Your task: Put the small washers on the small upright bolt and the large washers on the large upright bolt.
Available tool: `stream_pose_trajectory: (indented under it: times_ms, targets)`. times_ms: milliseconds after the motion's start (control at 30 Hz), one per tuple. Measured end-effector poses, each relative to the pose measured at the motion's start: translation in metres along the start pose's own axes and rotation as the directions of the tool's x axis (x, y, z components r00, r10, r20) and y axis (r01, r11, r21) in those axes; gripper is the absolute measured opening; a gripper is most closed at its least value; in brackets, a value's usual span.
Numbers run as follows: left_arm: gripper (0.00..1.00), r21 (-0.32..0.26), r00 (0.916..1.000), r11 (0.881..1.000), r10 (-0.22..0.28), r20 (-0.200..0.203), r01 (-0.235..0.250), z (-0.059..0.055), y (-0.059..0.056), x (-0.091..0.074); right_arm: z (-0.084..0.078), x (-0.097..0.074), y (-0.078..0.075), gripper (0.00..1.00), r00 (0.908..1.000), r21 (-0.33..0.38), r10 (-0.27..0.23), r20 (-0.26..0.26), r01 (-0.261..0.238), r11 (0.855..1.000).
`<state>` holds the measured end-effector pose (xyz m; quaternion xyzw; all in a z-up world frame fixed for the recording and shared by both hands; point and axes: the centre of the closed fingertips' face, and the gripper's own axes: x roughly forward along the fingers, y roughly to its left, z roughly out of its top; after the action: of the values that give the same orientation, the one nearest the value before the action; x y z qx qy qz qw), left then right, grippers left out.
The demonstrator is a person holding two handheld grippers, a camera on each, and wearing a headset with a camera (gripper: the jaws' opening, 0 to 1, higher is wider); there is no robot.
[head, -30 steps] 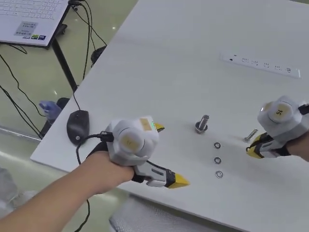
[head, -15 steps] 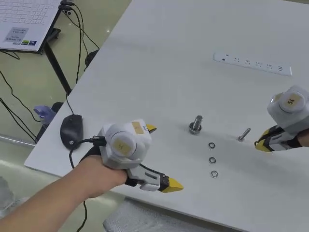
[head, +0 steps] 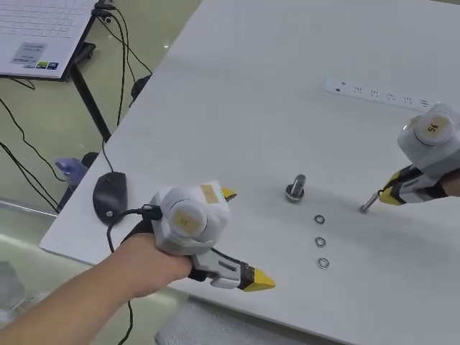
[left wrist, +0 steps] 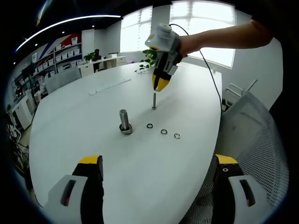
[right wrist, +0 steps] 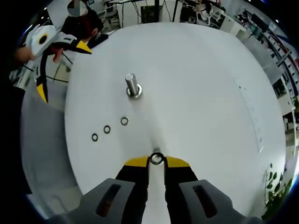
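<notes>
Right gripper (right wrist: 156,163), label unreadable, fingers pinching the small bolt (left wrist: 153,100); left gripper (left wrist: 159,161) fingers spread wide.

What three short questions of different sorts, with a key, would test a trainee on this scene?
1. True or false: the left gripper has its jaws wide open with nothing between them.
2. How many washers lie loose on the table?
3. The tips of the right gripper are at: A a washer; B the top of the small bolt; C the large bolt.
Key: 1 true; 2 three; 3 B.
</notes>
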<state>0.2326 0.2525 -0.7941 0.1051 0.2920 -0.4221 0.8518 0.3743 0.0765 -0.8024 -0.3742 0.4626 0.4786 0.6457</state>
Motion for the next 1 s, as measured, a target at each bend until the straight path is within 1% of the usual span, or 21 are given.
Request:
stream_pose_trajectory:
  times_ms: [200,333,633,1000]
  targets:
    - [0.94,0.006,0.9999,1.000,0.013,-0.011,-0.013,-0.002,0.004,-0.002,0.001,0.008,-0.001,0.12,0.9999,-0.007,0.004,-0.016,-0.004,1.000]
    - [0.92,-0.001,0.9999,1.000,0.013,-0.006,-0.013,-0.002,0.005,-0.003,-0.001,0.010,0.000,0.12,0.9995,-0.004,0.009,-0.030,-0.009,1.000]
    - [0.91,-0.011,1.0000,1.000,0.009,-0.003,-0.009,-0.002,0.004,-0.002,-0.003,0.014,0.000,0.12,0.9990,-0.005,0.017,-0.042,-0.018,1.000]
    - [0.90,-0.017,1.0000,1.000,0.005,-0.004,-0.005,-0.002,0.002,0.000,-0.004,0.022,0.000,0.12,0.9979,-0.017,0.026,-0.060,-0.027,0.999]
